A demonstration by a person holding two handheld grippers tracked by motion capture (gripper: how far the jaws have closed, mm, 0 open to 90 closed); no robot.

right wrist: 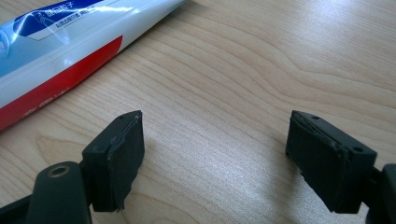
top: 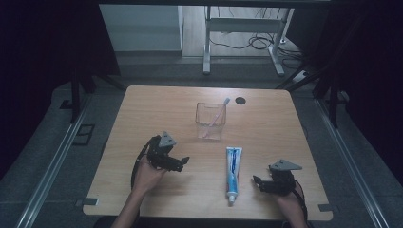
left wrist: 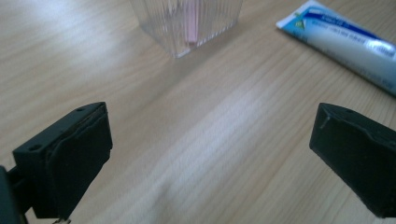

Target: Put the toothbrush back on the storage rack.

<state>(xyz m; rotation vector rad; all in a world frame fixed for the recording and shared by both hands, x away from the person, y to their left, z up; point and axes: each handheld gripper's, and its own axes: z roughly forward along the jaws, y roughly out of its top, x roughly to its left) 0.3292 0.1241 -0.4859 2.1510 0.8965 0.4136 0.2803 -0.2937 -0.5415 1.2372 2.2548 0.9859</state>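
A clear ribbed cup (top: 210, 120) stands mid-table with a pink toothbrush (top: 215, 118) leaning inside it; the left gripper view shows the cup (left wrist: 187, 21) ahead. A blue and white toothpaste tube (top: 233, 173) lies flat in front of the cup, cap toward the person, and appears as the tube (left wrist: 343, 44) and the tube (right wrist: 60, 51) in the gripper views. My left gripper (top: 181, 162) hovers low at the left of the tube, open, nothing between its jaws. My right gripper (top: 257, 182) rests to the right of the tube, open and empty.
The wooden table (top: 142, 109) has a small black round mark (top: 241, 100) near its far edge. Beyond it stand a white desk frame (top: 237, 33) and cables on the floor. Metal rails run along both sides.
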